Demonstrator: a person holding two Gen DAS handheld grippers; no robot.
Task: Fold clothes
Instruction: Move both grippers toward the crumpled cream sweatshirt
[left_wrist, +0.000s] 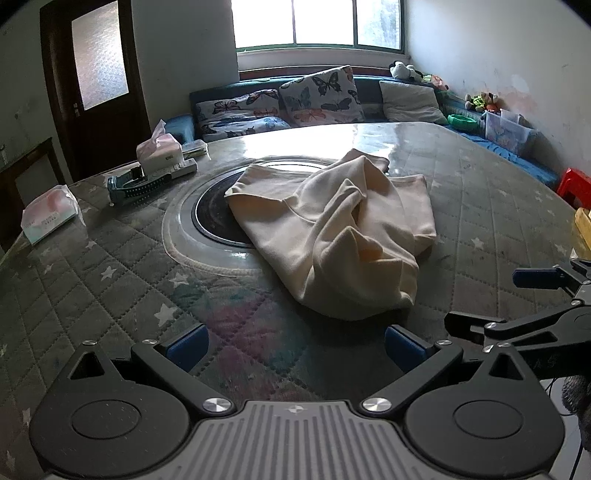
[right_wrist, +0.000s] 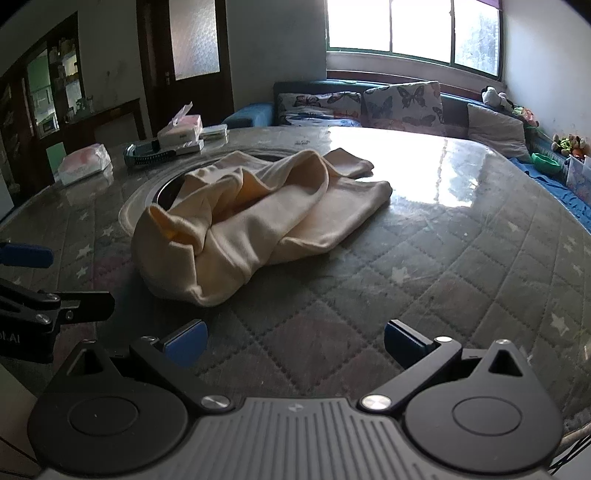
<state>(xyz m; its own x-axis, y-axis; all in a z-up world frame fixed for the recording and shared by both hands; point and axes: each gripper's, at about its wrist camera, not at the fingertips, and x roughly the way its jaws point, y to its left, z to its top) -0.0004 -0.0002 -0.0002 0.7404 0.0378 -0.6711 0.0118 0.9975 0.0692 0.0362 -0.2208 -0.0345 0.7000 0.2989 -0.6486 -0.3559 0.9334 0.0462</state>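
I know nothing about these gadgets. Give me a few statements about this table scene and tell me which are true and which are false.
1. The cream garment lies crumpled on the table. True.
2. The left tool is clamped on the garment. False: it is open, short of the cloth, holding nothing.
3. The right tool is open and empty. True.
4. The garment is neatly folded into a square. False: it is bunched, with loose folds.
5. A tissue box sits on the table beyond the garment. True.
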